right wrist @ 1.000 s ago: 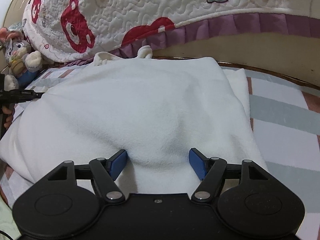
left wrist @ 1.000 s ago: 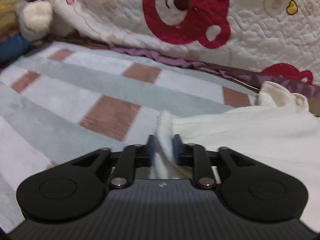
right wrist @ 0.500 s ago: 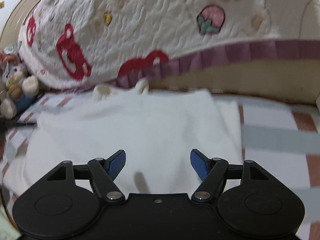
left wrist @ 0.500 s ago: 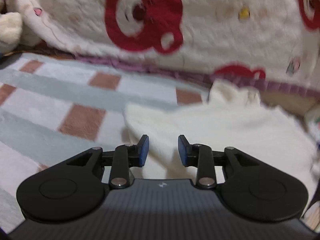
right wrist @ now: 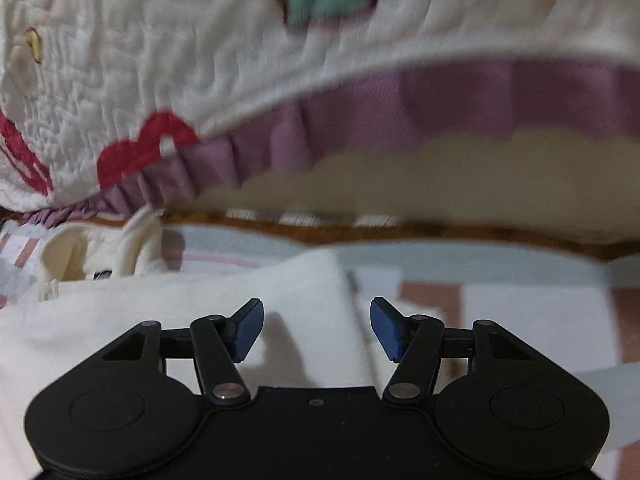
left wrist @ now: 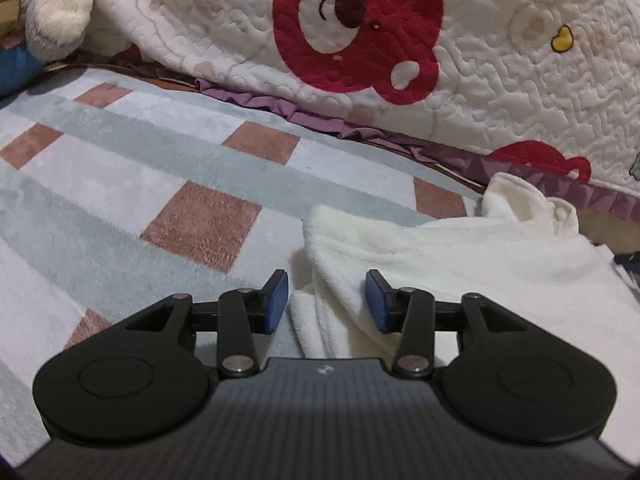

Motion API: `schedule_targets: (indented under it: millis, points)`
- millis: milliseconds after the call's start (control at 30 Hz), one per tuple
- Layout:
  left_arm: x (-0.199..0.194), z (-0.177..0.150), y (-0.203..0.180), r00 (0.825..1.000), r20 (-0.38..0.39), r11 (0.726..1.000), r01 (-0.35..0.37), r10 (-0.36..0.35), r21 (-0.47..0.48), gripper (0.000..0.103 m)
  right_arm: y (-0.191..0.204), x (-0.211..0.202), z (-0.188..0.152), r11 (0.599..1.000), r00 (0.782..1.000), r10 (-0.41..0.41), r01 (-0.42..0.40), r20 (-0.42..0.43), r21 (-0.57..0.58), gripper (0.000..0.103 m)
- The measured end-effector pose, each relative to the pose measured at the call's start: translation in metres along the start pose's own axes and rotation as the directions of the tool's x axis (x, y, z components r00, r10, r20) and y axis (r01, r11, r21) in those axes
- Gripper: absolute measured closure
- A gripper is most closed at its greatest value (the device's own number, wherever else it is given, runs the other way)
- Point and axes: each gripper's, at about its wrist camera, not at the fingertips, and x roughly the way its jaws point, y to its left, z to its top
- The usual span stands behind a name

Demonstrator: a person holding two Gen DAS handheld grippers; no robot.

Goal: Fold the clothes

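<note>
Now left tool [left wrist: 326, 300] wide open over cream garment [left wrist: 460, 264], right tool [right wrist: 316, 322] likewise

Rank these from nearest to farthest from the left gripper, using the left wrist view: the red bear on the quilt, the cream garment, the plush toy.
From the left gripper:
1. Cream garment, lying between the open jaws and spreading right.
2. Red bear on the quilt, straight ahead, beyond the checked blanket.
3. Plush toy, far left corner.

Checked blanket [left wrist: 132, 184] in grey, white and brown spread flat. Along its far edge, quilt [left wrist: 500, 60] with red bears and purple frill [right wrist: 360, 128]. Plush toy [left wrist: 52, 32] at far left corner.
</note>
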Motion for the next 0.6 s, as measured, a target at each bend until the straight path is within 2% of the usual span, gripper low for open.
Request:
schedule_targets:
  millis: [33,100,133,167,200,400,467,533,600]
  points:
    - [0.001,-0.001,0.000,1.000,-0.002,1.000,0.008,-0.008,0.003,0.061,-0.001,0.006,0.002,1.000,1.000,0.009,-0.009,-0.004,0.001,0.028]
    - [0.003,-0.004,0.000,1.000,-0.004,1.000,0.022,-0.022,0.009,0.061,-0.002,0.017,0.007,1.000,1.000,0.027,-0.027,-0.013,0.002,0.026]
    - [0.003,-0.005,0.000,1.000,-0.001,1.000,0.026,-0.026,0.007,0.061,-0.003,0.023,0.009,0.999,0.999,0.036,-0.036,-0.017,0.002,0.038]
    - [0.002,-0.006,0.001,1.000,0.003,1.000,0.030,-0.030,0.005,0.061,-0.004,0.028,0.011,0.999,0.999,0.046,-0.046,-0.021,0.003,0.070]
    - [0.002,-0.006,0.001,0.999,0.006,0.999,0.034,-0.034,0.002,0.061,-0.004,0.034,0.013,0.998,0.998,0.055,-0.055,-0.025,0.004,0.091]
    - [-0.010,-0.002,0.001,0.995,0.071,0.998,0.065,-0.067,0.023,0.061,0.001,0.017,0.016,0.999,0.996,-0.044,0.046,0.075,-0.025,0.097]
    - [-0.011,-0.001,-0.002,0.993,0.068,0.995,0.093,-0.095,0.028,0.058,0.003,0.012,0.017,0.996,0.991,-0.076,0.080,0.109,-0.033,0.097]
    - [-0.009,-0.004,-0.008,0.995,0.052,0.994,0.087,-0.090,0.070,0.053,0.005,0.006,0.018,0.993,0.984,-0.108,0.115,0.143,-0.039,0.097]
    - [-0.006,-0.007,-0.015,0.996,0.036,0.990,0.076,-0.081,0.118,0.054,0.007,0.000,0.019,0.988,0.974,-0.139,0.149,0.177,-0.044,0.097]
